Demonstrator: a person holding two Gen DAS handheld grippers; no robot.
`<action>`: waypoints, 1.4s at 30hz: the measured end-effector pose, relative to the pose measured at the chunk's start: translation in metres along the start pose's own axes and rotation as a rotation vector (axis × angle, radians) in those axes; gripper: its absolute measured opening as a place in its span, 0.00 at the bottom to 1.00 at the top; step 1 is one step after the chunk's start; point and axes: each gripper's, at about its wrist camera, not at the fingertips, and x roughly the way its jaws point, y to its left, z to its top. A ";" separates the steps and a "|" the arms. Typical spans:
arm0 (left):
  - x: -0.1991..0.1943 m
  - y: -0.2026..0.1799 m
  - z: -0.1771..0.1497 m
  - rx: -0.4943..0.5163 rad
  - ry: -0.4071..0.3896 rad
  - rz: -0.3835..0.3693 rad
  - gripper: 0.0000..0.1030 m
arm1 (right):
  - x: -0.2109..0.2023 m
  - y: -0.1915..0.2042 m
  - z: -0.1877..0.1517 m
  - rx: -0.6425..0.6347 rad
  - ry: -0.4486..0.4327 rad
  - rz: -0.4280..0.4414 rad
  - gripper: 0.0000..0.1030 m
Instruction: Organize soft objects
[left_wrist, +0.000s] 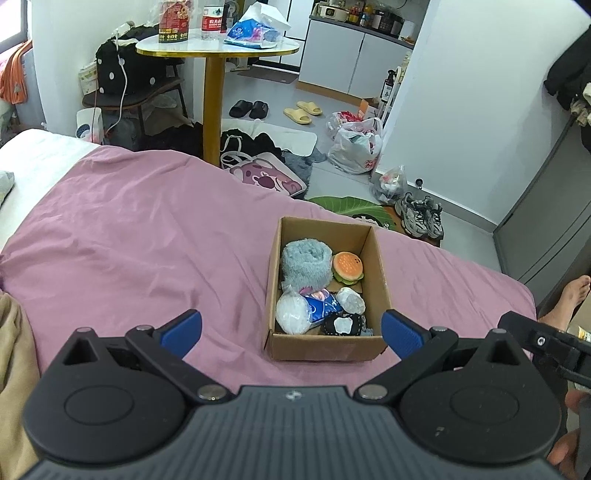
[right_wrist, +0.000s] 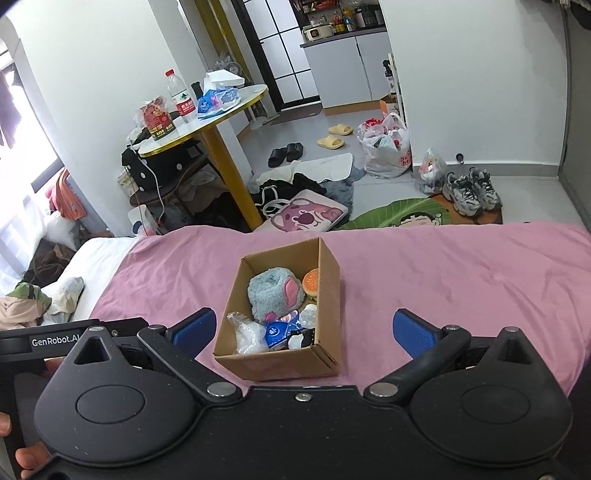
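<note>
With both the left gripper (left_wrist: 291, 334) and right gripper (right_wrist: 304, 330) spread wide and empty, the plush (left_wrist: 306, 264), burger (left_wrist: 347, 267) and bagged bits sit in the box (left_wrist: 325, 347) at frame centre, probably light and squashy, best pinched mid-body.

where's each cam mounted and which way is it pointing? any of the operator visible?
Left wrist: on the left gripper, looking forward and down over the pink bed at the box; jaws open; a bare foot and the other gripper at the right edge.
Right wrist: on the right gripper, same heading, box centred; jaws open; fingertips at the lower left.
Shared: box, bed, round table, sneakers.
</note>
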 end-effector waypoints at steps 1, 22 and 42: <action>-0.002 -0.001 -0.001 0.006 -0.002 0.000 1.00 | -0.003 0.000 0.000 -0.003 -0.004 -0.003 1.00; -0.044 -0.013 -0.025 0.100 -0.027 0.025 1.00 | -0.038 0.011 -0.025 -0.079 0.017 -0.034 1.00; -0.060 -0.013 -0.032 0.128 -0.053 0.023 1.00 | -0.056 0.014 -0.028 -0.101 -0.015 -0.022 1.00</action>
